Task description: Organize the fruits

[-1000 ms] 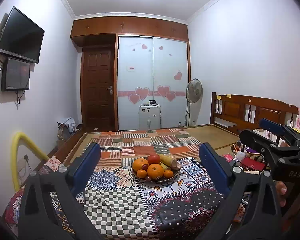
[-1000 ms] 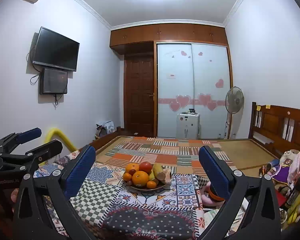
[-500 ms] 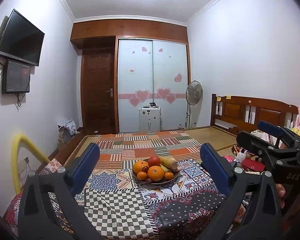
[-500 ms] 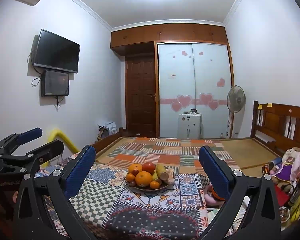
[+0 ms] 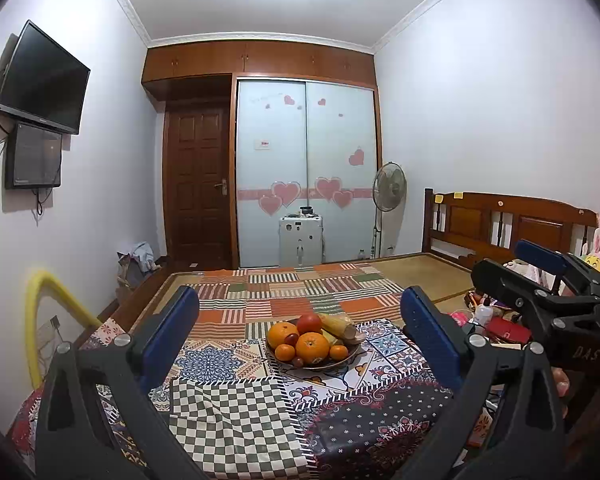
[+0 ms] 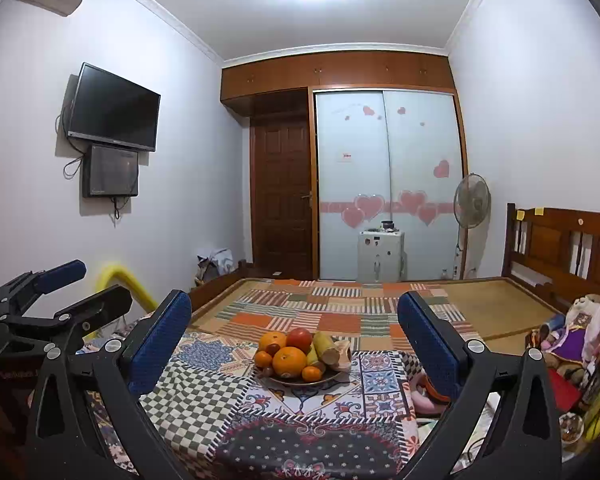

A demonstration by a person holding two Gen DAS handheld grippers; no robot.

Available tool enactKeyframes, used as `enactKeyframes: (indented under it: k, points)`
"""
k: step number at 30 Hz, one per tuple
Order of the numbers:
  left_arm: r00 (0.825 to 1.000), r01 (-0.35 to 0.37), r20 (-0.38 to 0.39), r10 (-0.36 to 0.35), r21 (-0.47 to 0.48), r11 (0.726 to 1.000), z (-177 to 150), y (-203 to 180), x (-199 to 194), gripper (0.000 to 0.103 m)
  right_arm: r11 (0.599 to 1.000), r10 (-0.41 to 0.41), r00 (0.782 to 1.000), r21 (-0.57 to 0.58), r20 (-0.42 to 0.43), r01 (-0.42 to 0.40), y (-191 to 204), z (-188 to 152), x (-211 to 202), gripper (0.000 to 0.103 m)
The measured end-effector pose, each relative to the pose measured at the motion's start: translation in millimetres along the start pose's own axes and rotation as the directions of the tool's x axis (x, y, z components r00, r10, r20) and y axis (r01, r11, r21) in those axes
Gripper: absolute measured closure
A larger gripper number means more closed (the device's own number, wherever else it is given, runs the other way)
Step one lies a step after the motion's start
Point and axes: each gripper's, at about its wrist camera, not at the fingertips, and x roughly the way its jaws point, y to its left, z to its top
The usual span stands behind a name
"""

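A plate (image 5: 352, 356) (image 6: 329, 378) piled with fruit stands on a table with a patterned cloth (image 5: 236, 412) (image 6: 220, 400). I see large oranges (image 5: 312, 347) (image 6: 289, 361), small tangerines (image 5: 285, 352), a red apple (image 5: 310, 322) (image 6: 299, 337) and a yellow corn cob (image 5: 336, 325) (image 6: 326, 346). My left gripper (image 5: 300, 332) is open and empty, held above the near table edge, well short of the plate. My right gripper (image 6: 296, 336) is open and empty, just as far back. Each gripper shows at the side of the other's view.
A bed with a patchwork cover (image 5: 300, 288) lies behind the table, with a wooden headboard (image 5: 500, 224) at right. Toys and clutter (image 6: 572, 340) sit at the right. A yellow tube (image 5: 40, 312) curves at the left. A fan (image 5: 389, 188) and a small white cabinet (image 5: 300, 240) stand by the wardrobe.
Both views have tilted up slightly, so the plate sits a little lower in frame. Both grippers stay open.
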Motion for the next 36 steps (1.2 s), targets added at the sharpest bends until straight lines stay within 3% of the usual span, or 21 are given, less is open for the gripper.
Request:
enactKeyframes:
  k: [36]
  points:
    - [1.0, 0.018, -0.01, -0.019, -0.011, 1.0, 0.3, 0.0, 0.7, 0.0, 1.0, 0.003, 1.0, 0.018, 0.002, -0.003, 0.6, 2.7, 1.2, 0.0]
